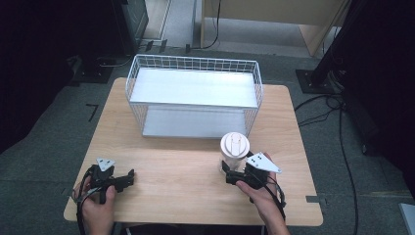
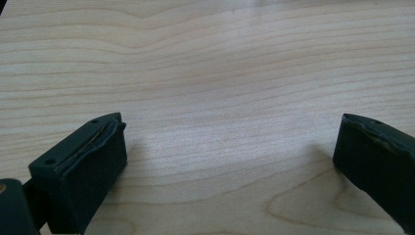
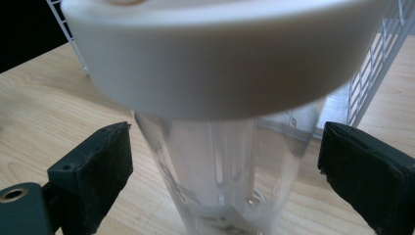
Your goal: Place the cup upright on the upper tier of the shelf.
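Observation:
A clear plastic bottle (image 1: 234, 152) with a wide white lid (image 3: 210, 54) stands upright on the wooden table (image 1: 186, 181), in front of the wire basket's right end. My right gripper (image 1: 228, 171) is open, its two jaws on either side of the bottle's clear body (image 3: 220, 176) with a gap on each side. My left gripper (image 1: 128, 178) rests low over the table near the front left, open, with bare wood (image 2: 230, 161) between its jaws.
A white wire basket (image 1: 193, 95) with two flat shelves stands at the back middle of the table. Bare wood lies between the two grippers. Dark floor, cables and a stand base (image 1: 313, 78) surround the table.

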A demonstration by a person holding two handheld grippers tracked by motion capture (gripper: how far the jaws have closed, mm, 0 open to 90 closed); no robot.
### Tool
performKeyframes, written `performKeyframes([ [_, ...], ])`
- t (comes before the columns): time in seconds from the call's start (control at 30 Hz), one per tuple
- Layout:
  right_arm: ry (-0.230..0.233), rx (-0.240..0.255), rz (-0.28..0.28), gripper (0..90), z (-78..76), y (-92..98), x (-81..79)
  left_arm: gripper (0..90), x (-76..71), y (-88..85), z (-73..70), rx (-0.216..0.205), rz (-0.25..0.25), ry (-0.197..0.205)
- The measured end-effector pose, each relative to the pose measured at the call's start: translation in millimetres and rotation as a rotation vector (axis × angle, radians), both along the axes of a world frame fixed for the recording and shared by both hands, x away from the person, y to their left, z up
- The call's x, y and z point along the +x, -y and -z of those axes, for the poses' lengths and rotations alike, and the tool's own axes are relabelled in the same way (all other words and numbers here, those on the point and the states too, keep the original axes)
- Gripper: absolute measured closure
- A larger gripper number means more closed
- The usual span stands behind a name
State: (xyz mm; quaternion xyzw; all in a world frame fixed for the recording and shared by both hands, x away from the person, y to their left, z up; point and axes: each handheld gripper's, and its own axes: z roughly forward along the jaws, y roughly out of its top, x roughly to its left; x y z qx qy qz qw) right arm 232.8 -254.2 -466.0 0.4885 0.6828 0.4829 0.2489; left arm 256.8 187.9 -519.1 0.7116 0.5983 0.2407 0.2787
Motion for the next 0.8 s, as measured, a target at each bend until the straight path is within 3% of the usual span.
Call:
performKeyframes([
  [0.33, 0.076, 0.046, 0.079, 10.5, 0.0, -11.8, 9.1, 0.0, 0.0, 0.1, 0.0, -0.001, -0.001, 0.0],
  [0.8, 0.161, 0.097, 0.092, 14.3, -6.5, -23.0, 11.1, 0.0, 0.0, 0.1, 0.0, -0.001, -0.001, 0.0],
])
